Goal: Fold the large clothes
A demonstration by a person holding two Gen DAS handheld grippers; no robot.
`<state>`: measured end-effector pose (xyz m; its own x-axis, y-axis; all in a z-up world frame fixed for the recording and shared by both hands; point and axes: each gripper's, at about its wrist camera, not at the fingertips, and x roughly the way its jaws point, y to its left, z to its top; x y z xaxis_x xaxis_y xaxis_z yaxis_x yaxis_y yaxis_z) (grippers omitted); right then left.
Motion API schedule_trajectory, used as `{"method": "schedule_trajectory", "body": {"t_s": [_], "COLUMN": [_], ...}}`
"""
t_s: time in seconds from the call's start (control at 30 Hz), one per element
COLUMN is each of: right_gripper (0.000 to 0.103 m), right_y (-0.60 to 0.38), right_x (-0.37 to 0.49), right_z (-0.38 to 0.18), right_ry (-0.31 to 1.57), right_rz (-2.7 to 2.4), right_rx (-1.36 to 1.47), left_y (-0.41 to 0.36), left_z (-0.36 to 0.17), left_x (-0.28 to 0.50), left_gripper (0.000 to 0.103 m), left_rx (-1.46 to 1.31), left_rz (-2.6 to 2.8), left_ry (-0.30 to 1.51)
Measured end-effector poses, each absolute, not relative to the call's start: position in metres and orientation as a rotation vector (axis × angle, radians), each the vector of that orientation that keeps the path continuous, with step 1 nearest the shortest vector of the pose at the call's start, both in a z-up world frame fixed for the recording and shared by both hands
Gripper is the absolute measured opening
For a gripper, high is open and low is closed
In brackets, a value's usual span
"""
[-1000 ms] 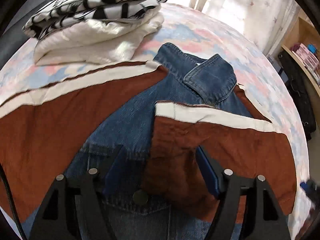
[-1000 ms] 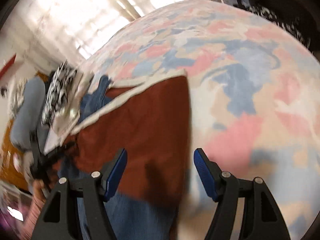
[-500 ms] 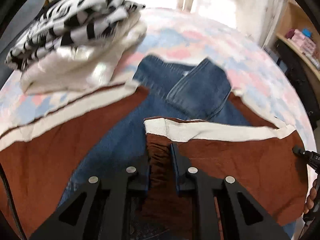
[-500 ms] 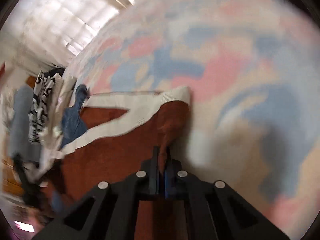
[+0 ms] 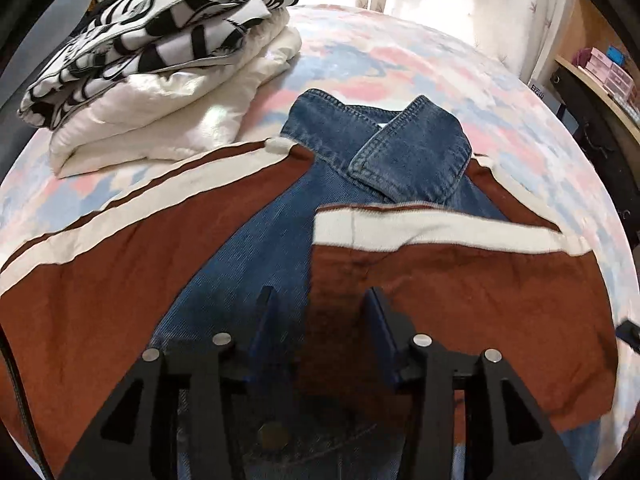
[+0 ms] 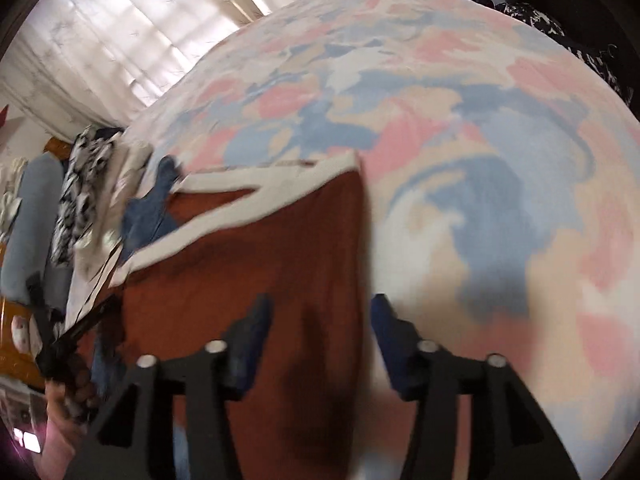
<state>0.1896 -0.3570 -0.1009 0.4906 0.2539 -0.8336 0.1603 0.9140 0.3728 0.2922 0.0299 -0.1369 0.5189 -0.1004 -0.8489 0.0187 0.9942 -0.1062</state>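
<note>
The left claw (image 5: 320,312) was opening. Its blue pads (image 5: 262,320) stood apart over the jacket (image 5: 256,248), with the edge of the folded brown sleeve (image 5: 460,300) between them, and they did not press on it. The right claw (image 6: 316,320) was opening too. The outer edge of that same brown sleeve (image 6: 280,264) lay between its pads (image 6: 386,332), loose and not pinched.

The jacket lay flat on the bed (image 5: 420,64). It had a blue jean middle and brown sleeves with white stripes. One sleeve was folded across its front. The other sleeve (image 5: 100,280) was spread out wide to the left side of the left view. Its blue collar (image 5: 404,152) pointed away, farther up the bed.

Behind the spread sleeve sat a pile of folded clothes (image 5: 160,72), white below and black-and-white on top. It just touched the sleeve's stripe. Past the bed hung pale curtains (image 5: 460,4). A shelf (image 5: 600,80) with small boxes stood at the right.

In the right view, a hand (image 6: 68,392) showed low at the left edge, holding a black handle.
</note>
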Motion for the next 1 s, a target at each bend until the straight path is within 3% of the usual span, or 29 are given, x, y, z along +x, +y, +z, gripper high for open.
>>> {"method": "schedule_trajectory", "body": {"t_s": [0.1,0.17,0.3,0.33,0.5,0.7,0.73,0.77,0.87,1.0], "right_gripper": [0.055,0.055,0.055,0.056,0.055,0.054,0.031,0.018,0.013,0.015], "right_y": [-0.343,-0.334,-0.325,-0.324,-0.320,-0.314,-0.313,-0.310,-0.307,-0.321], "right_x": [0.159,0.144,0.133,0.132,0.130,0.141,0.141,0.139,0.131,0.139], "right_z": [-0.104,-0.114,-0.129,-0.128,-0.118,-0.131,-0.130,-0.127,-0.112,-0.139], "right_ry": [1.102,1.143,1.166,1.161,1.128,1.133,1.128,1.115,1.045,1.139], "right_rz": [0.104,0.127,0.131,0.128,0.149,0.147,0.150,0.136,0.068,0.015], "right_rx": [0.425,0.443,0.481,0.489,0.497,0.482,0.467,0.432,0.320,0.364], "left_y": [0.031,0.029,0.020,0.021,0.043,0.048,0.048,0.048,0.047,0.042], "left_z": [-0.148,-0.154,-0.144,-0.137,-0.109,-0.135,-0.135,-0.134,-0.144,-0.152], "left_x": [0.288,0.289,0.285,0.282,0.268,0.272,0.270,0.269,0.269,0.266], "left_gripper": [0.042,0.027,0.015,0.004,0.004,0.004,0.005,0.005,0.007,0.020], "left_rx": [-0.082,-0.111,-0.060,-0.062,-0.110,-0.080,-0.080,-0.086,-0.066,0.001], "left_rz": [-0.072,-0.086,-0.043,-0.040,0.025,0.048,0.048,0.044,0.058,0.065], "left_ry": [1.044,1.052,0.996,0.974,0.879,0.960,0.954,0.944,0.959,0.975]}}
